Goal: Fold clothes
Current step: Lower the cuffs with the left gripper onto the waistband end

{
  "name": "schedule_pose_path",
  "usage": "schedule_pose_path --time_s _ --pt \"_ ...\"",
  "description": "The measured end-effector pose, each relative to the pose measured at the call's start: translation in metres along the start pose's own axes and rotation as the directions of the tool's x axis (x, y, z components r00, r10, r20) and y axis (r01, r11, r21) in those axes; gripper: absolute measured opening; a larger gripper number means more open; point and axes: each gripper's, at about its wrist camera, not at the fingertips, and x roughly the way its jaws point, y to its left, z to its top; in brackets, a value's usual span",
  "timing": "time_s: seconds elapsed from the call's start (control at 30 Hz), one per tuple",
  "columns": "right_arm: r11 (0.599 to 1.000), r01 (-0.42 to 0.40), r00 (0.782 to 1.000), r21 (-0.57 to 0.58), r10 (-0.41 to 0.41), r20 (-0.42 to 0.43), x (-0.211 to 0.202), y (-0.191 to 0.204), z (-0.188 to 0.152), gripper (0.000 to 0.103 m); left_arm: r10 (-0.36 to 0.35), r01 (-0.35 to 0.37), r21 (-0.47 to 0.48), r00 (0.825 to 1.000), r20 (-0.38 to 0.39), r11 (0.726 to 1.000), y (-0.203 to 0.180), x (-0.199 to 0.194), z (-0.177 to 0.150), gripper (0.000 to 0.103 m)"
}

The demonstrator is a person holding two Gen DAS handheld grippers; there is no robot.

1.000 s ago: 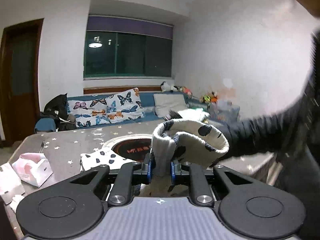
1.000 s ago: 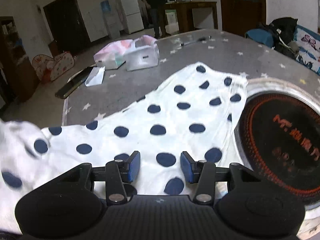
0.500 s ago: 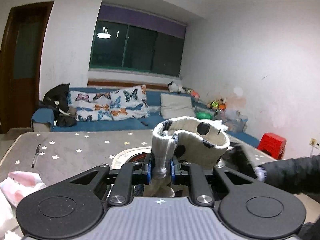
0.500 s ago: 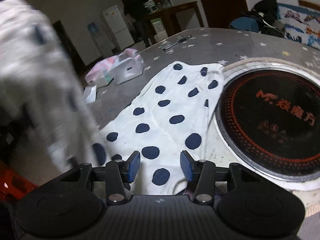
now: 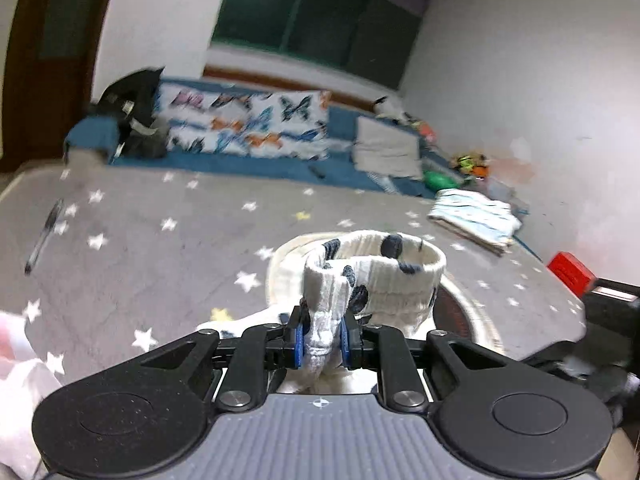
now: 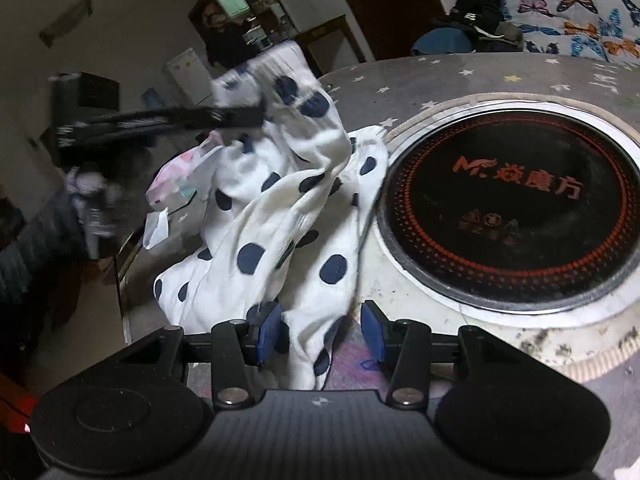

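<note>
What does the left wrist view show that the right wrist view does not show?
Only the left wrist view shows the folded striped cloth and the pen on the grey star-patterned table. Only the right wrist view shows the round black cooktop and the open right gripper. Both show the white dark-dotted garment, pinched by the left gripper.

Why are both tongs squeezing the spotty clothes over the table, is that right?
Not quite. Only the left tongs squeeze the spotty clothes; the left wrist view shows cloth pinched between them. In the right wrist view, the right tongs stand open, with cloth lying loose between them.
</note>
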Motion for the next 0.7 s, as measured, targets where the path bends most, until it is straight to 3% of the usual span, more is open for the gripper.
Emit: schedule_pose_path --time_s 0.13,0.37,0.43,0.47,0.7 --pt "1.000 0.022 1.000 0.013 -0.022 0.015 -0.004 -0.001 -0.001 0.045 0.055 -0.057 -0.087 0.998 -0.017 0.995 0.025 0.012 -0.001 0.025" --pt "0.998 0.059 0.997 0.011 -0.059 0.049 -0.014 0.007 -0.001 0.045 0.131 -0.119 -0.156 0.989 0.068 0.981 0.030 -0.021 -0.001 0.039" --pt "0.998 0.060 0.996 -0.004 -0.059 0.066 -0.019 0.012 0.001 0.045 0.125 -0.114 -0.155 0.990 0.062 0.981 0.020 -0.040 -0.013 0.052" --pt "0.998 0.054 0.996 -0.013 -0.053 0.070 -0.021 0.015 0.002 0.045 0.121 -0.111 -0.154 0.991 0.057 0.982 0.015 -0.050 -0.020 0.053" --pt "0.998 0.019 0.999 -0.063 -0.017 0.039 -0.020 0.033 -0.001 0.045 0.141 -0.148 -0.152 0.988 -0.057 0.977 -0.028 -0.088 -0.088 0.054"
